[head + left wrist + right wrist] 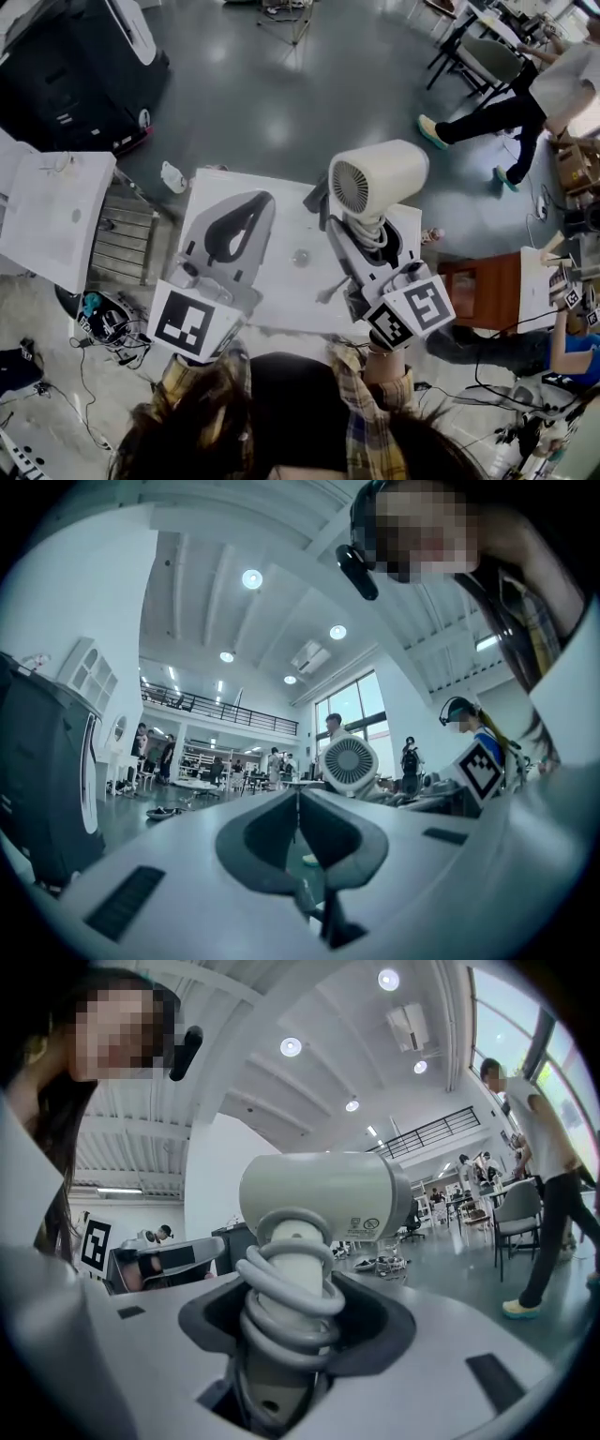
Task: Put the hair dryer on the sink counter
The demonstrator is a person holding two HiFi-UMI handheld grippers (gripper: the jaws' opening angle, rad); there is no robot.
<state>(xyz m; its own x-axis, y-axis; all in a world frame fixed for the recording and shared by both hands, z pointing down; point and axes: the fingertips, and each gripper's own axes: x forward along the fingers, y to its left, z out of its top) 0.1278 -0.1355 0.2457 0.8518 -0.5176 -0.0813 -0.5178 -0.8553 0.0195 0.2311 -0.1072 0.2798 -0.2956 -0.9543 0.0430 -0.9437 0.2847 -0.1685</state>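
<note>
Two grippers out front, but only one is busy. The right gripper (361,232) is clamped on the handle of the hair dryer (380,178), with the cord (281,1307) coiled round the handle right at the jaws and the barrel sitting past the tips. The left gripper (251,204) is pinched together, empty, off to the side. I'd say hold the squeeze firm and set the dryer down gently on the white counter (291,234) beneath the jaws before letting go. The right gripper view shows the coil and the barrel label up close. Only the head view shows the counter underneath.
</note>
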